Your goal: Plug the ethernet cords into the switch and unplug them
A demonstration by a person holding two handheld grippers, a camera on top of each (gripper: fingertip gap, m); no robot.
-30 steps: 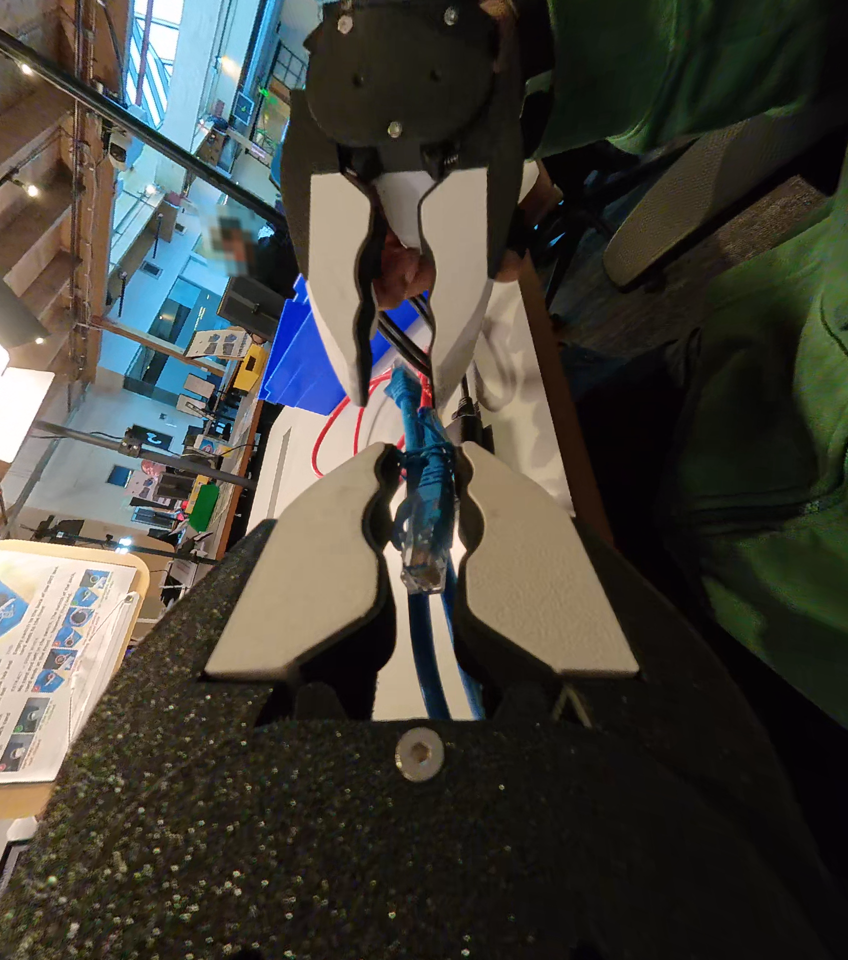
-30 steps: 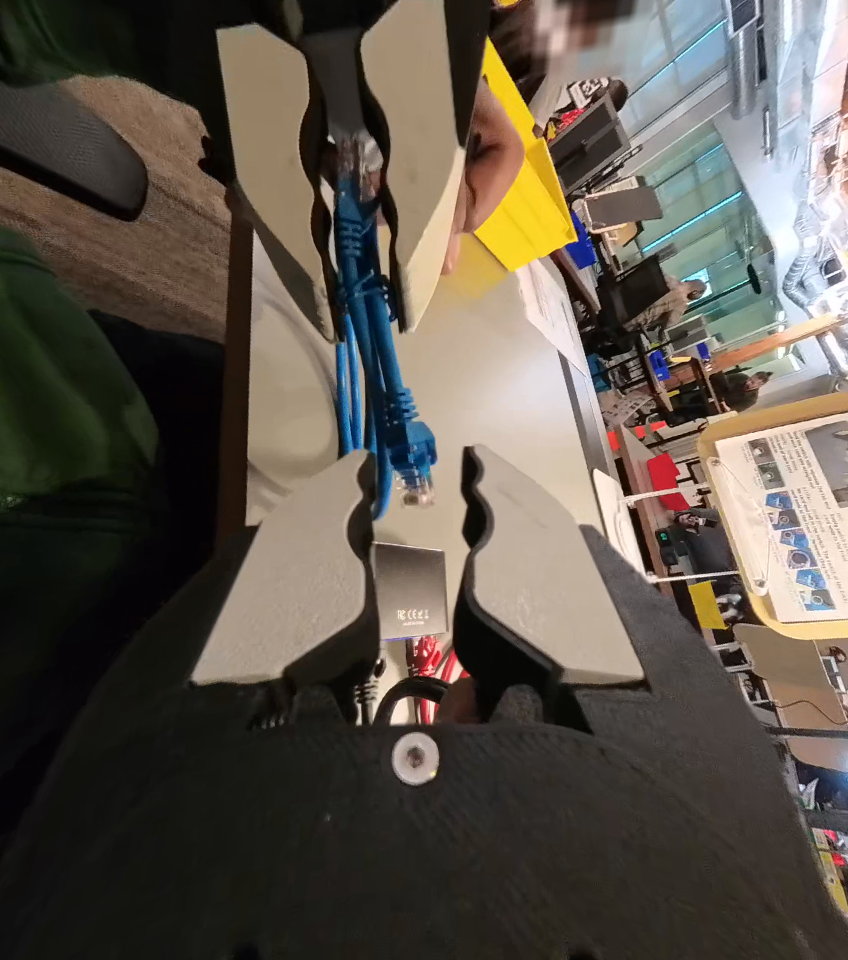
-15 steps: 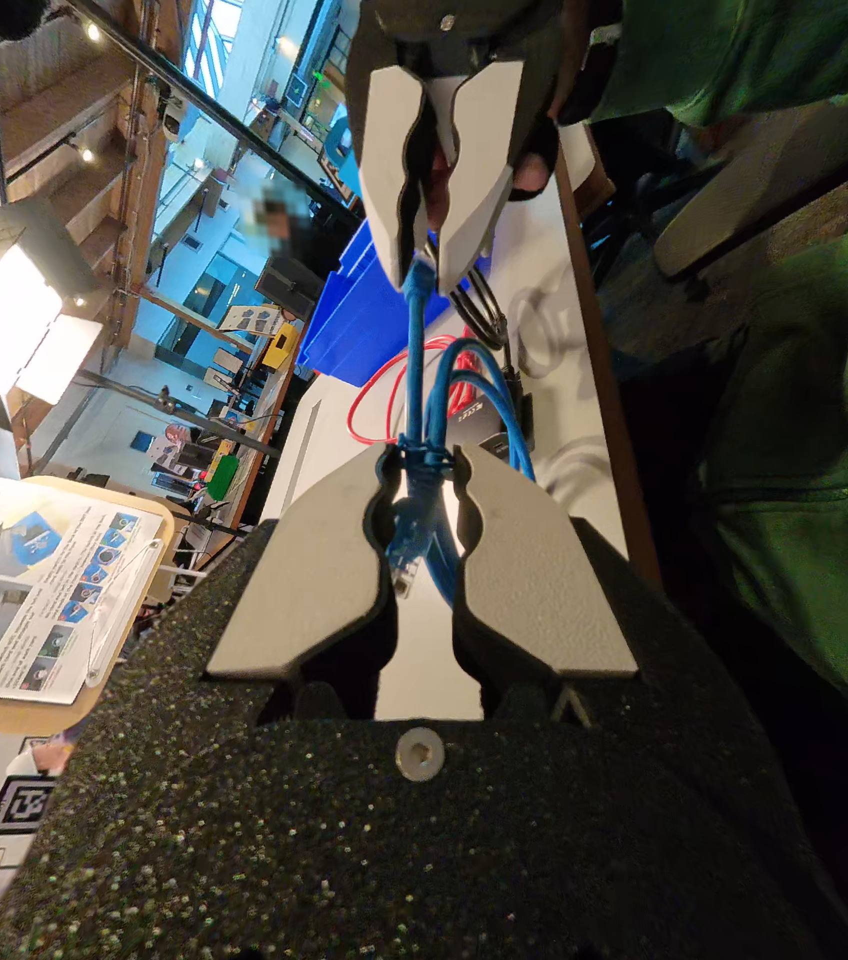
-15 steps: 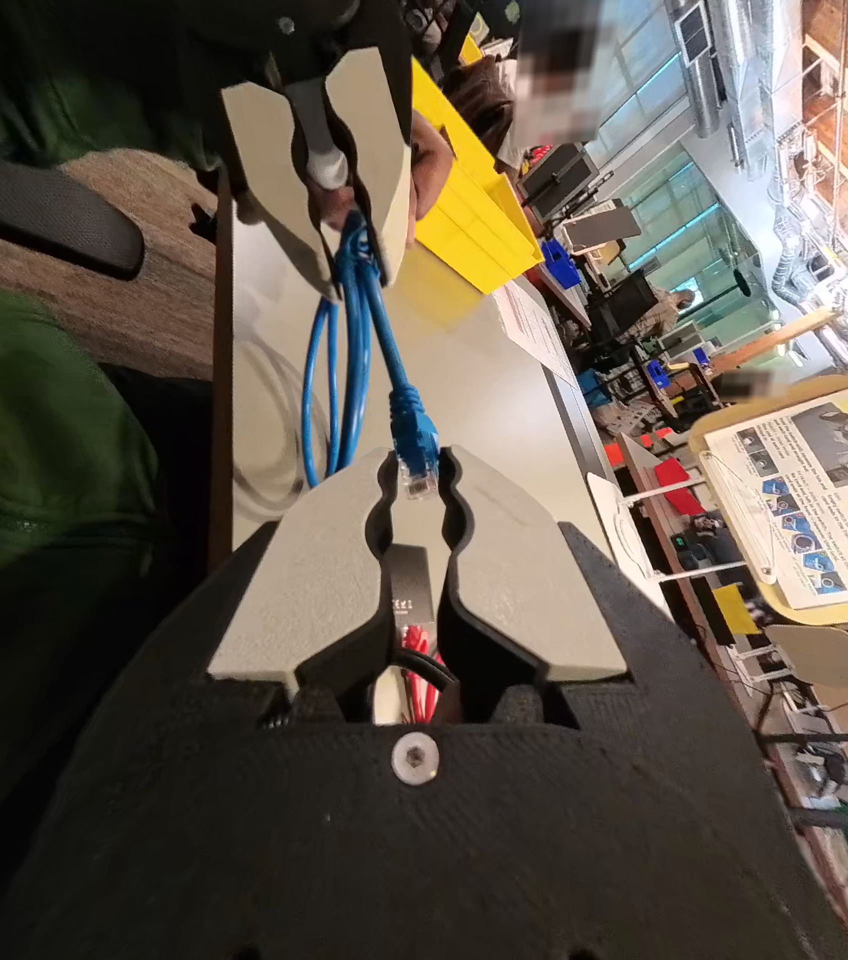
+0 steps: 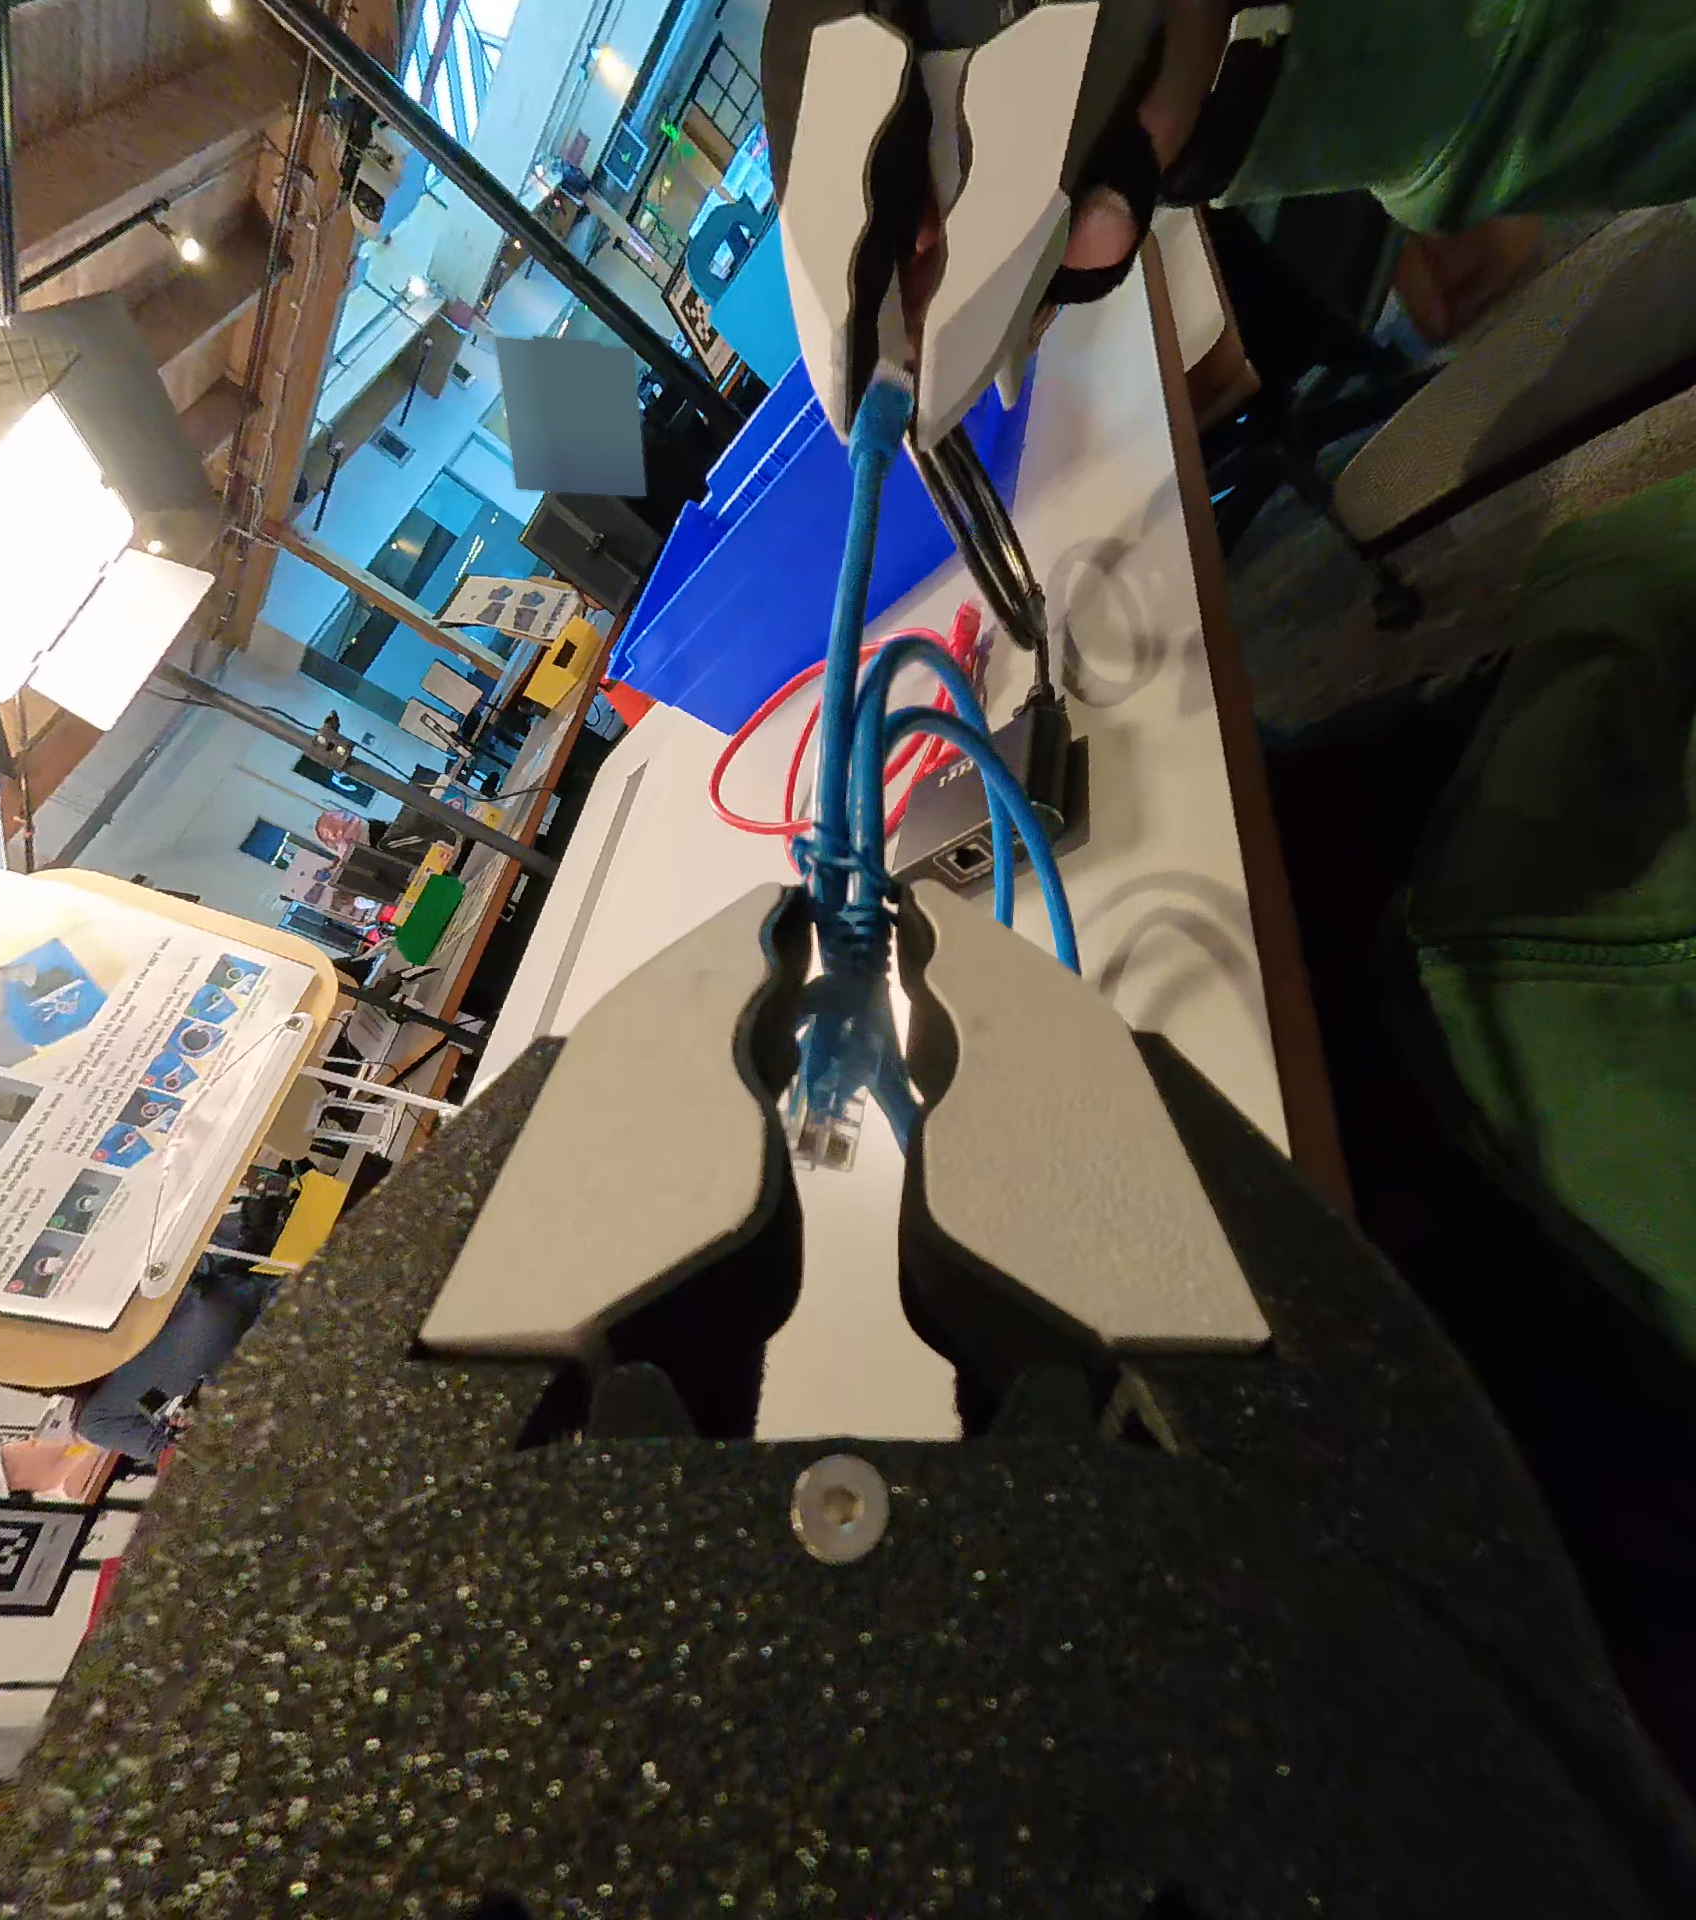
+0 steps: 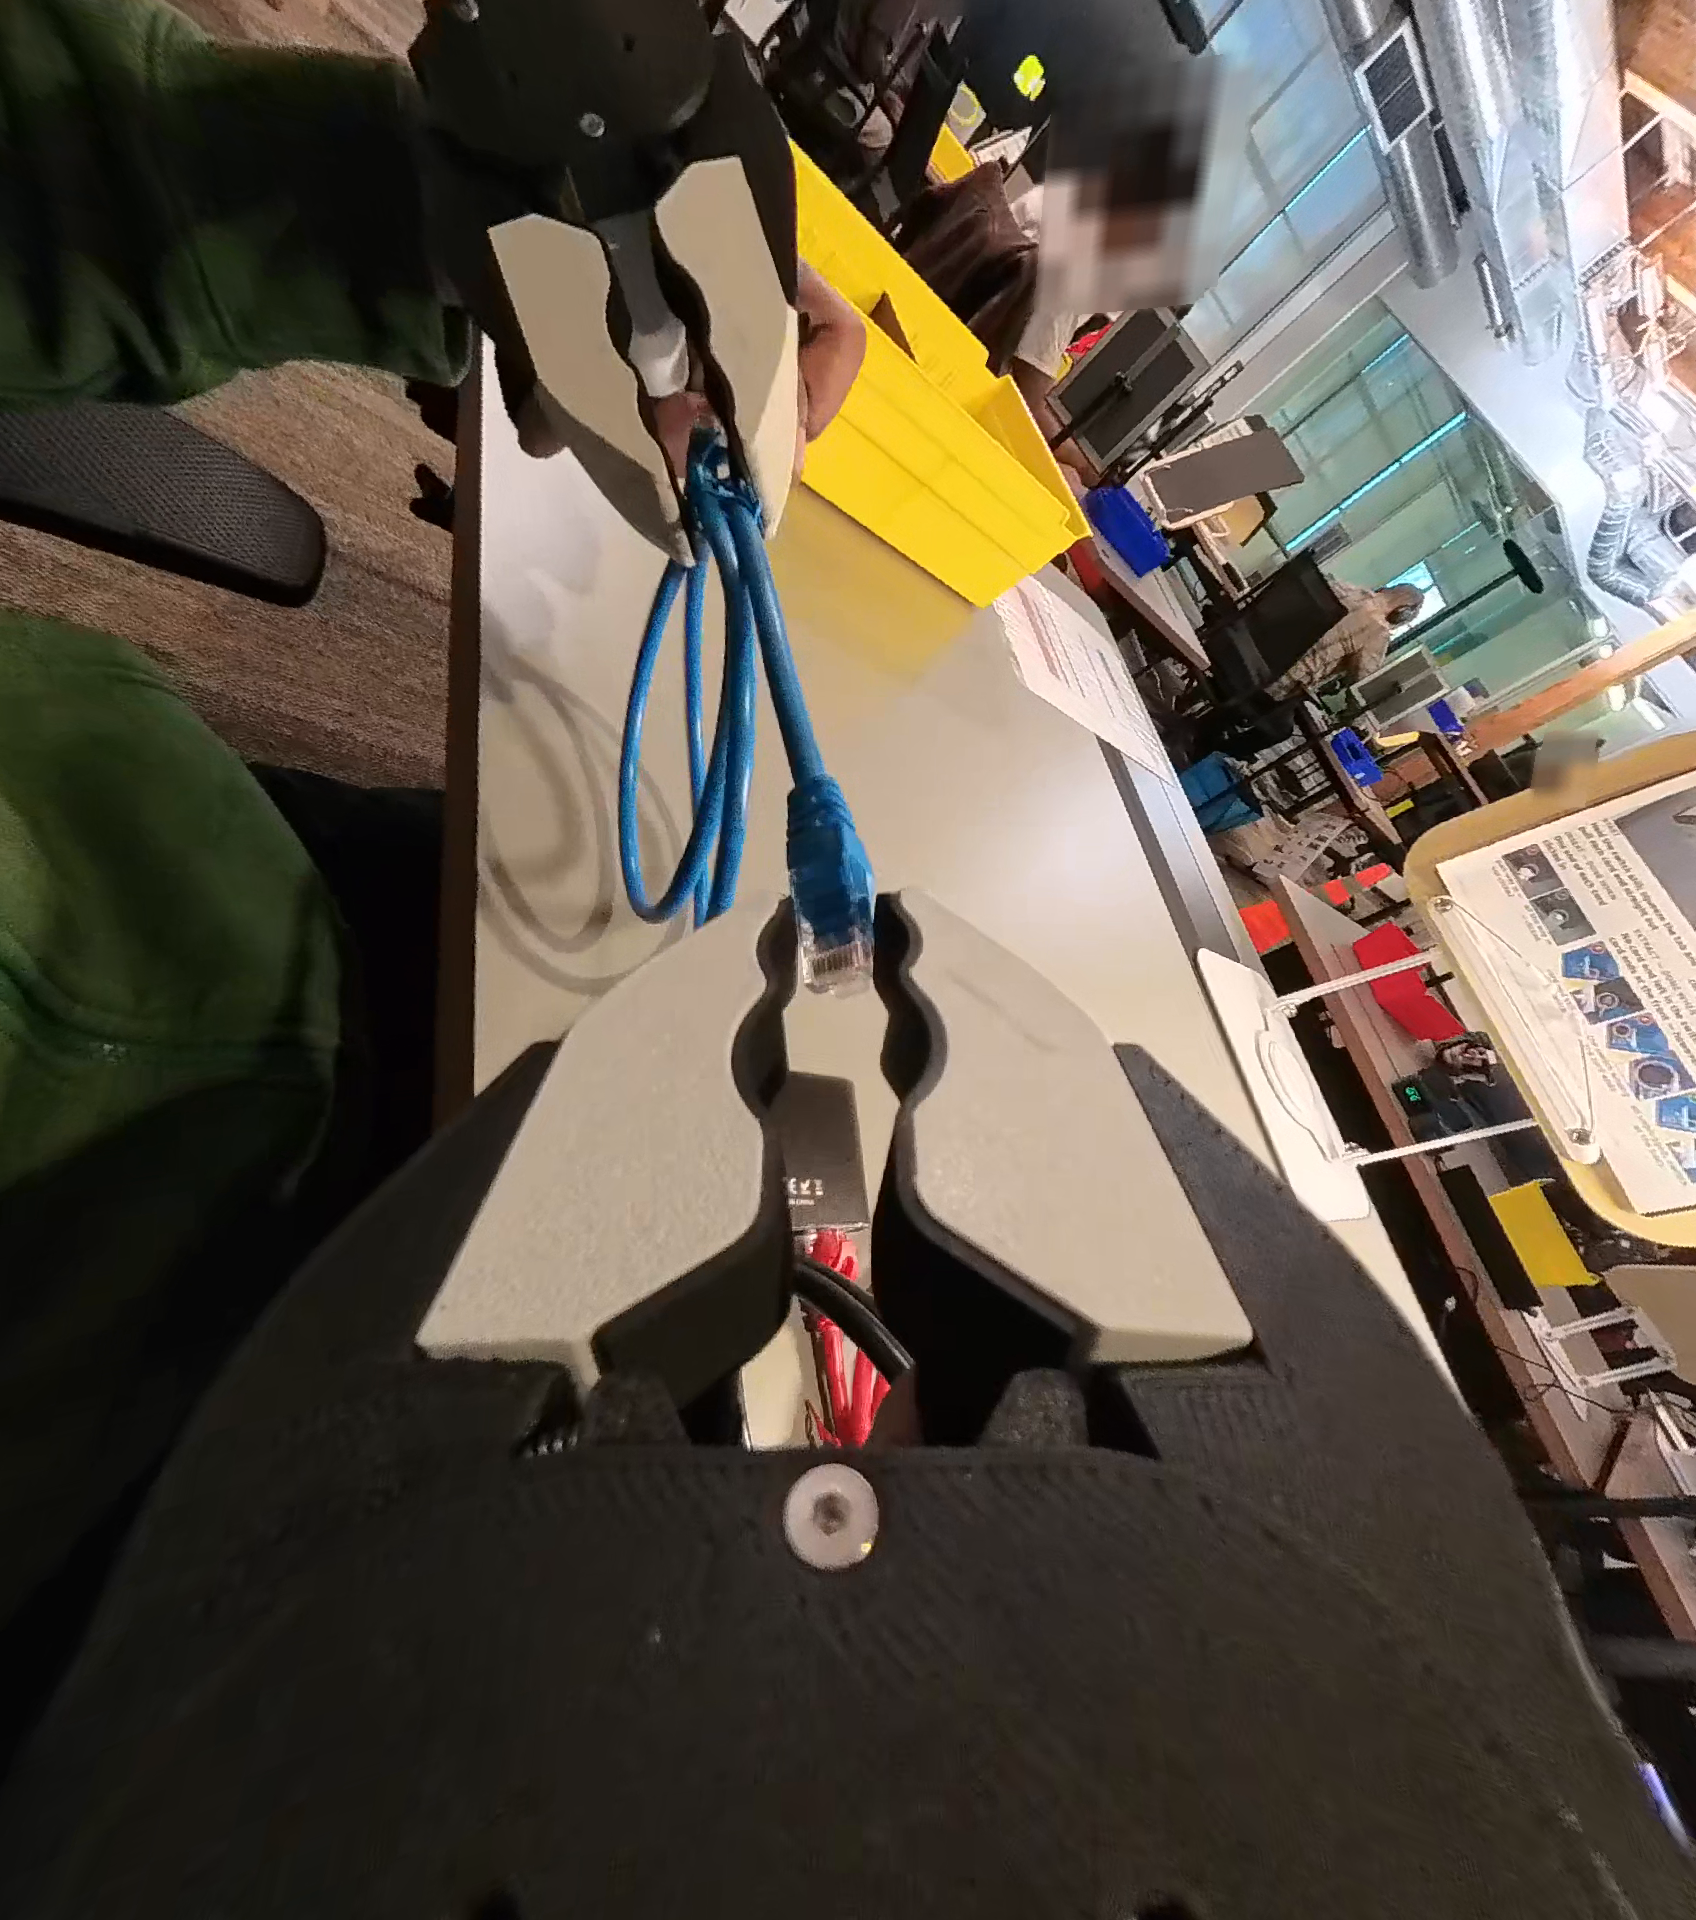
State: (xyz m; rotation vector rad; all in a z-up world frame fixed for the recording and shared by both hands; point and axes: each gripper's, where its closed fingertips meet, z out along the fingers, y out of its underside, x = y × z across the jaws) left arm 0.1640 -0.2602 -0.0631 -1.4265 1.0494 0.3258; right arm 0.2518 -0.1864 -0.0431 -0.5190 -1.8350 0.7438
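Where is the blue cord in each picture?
Left wrist view: the blue cord runs up the middle, one plug between the left gripper fingers, the far end in the right gripper at the top.
Right wrist view: it hangs from the left gripper, top middle, down to the right gripper.
Shared landmark: the black switch.

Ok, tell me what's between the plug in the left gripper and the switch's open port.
Only the blue cord's own slack: its loops hang across the switch's front face, right beside the port. The red cord lies beyond the switch, out of the path. Nothing else visible stands between.
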